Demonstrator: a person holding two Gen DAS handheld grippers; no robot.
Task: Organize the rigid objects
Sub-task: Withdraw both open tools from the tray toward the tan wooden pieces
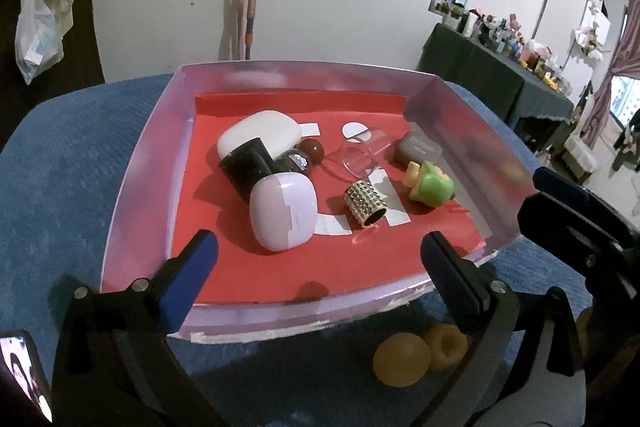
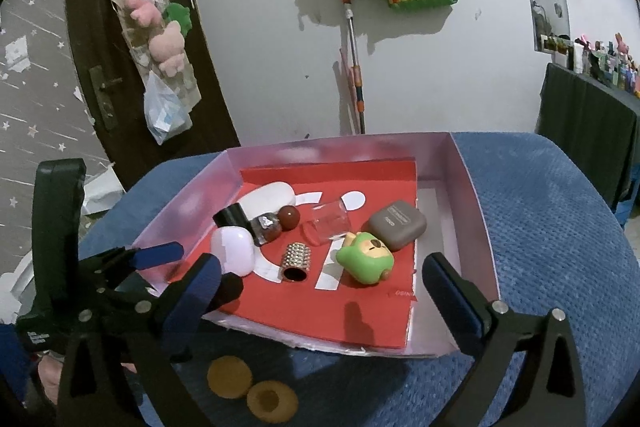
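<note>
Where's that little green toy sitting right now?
The green toy lies inside the tray, right side, beside the brown case and right of the studded tube.

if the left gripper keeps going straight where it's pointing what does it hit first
Probably the lilac case in the tray; the left gripper is open and empty. Depth is unclear, so it could meet the red floor first.

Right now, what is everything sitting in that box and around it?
Box: one, lilac walls, red floor, on blue cloth.
White case: one, back left.
Black block: one, leaning on it.
Lilac case: one, front left.
Brown ball: one, centre back.
Clear cup: one, on its side.
Studded tube: one, silver, centre.
Green toy: one, right.
Grey case: one, back right.
Yellow pieces: two, outside the box, in front.
Left gripper: open, empty.
Right gripper: open, empty.
</note>
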